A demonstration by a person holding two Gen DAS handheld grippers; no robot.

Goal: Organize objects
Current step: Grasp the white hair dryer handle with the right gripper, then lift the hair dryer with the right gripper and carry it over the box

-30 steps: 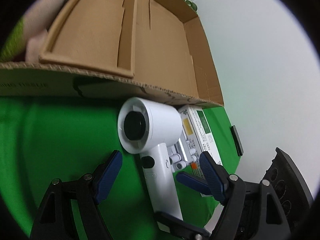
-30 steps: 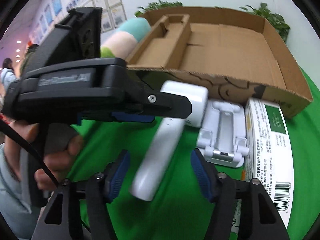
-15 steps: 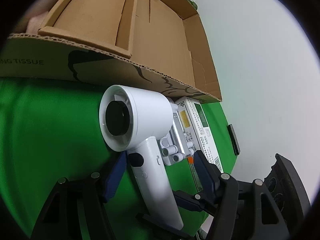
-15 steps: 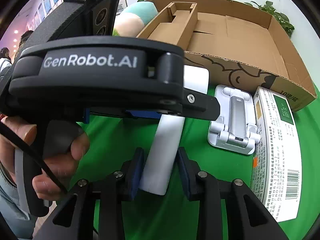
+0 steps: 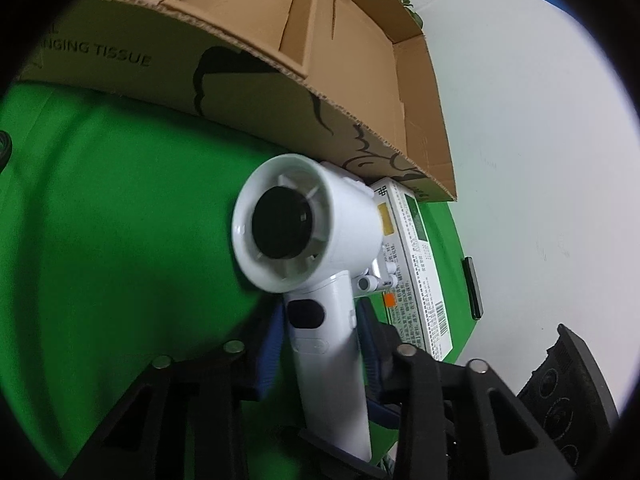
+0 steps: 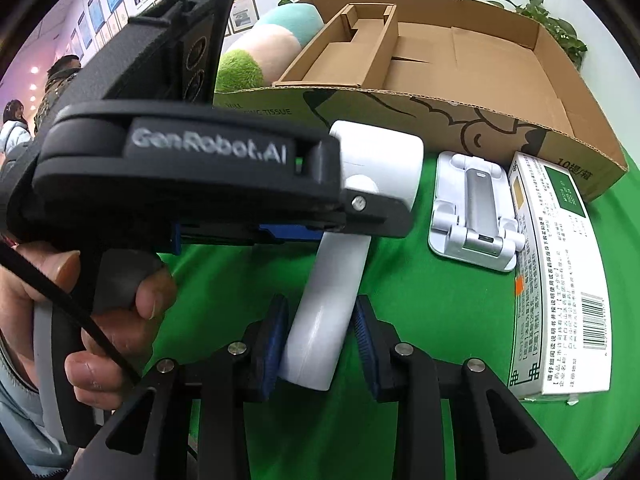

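Observation:
A white hair dryer (image 5: 304, 240) is held over the green cloth in front of an open cardboard box (image 5: 320, 92). My left gripper (image 5: 320, 344) is shut on its handle just below the head, blue pads on both sides. My right gripper (image 6: 320, 340) is shut on the lower end of the same handle (image 6: 324, 320). The left gripper's black body (image 6: 192, 184) crosses the right wrist view and hides part of the dryer head (image 6: 384, 160). The box (image 6: 460, 92) holds a cardboard insert (image 6: 344, 56).
A white folding stand (image 6: 476, 216) and a white-and-green carton (image 6: 560, 280) lie right of the dryer. A pastel plush (image 6: 260, 52) lies left of the box. A dark slim object (image 5: 472, 288) lies at the cloth's right edge. People stand far left.
Both grippers have closed onto the dryer's handle. The dryer has risen off the cloth and moved closer to the left camera.

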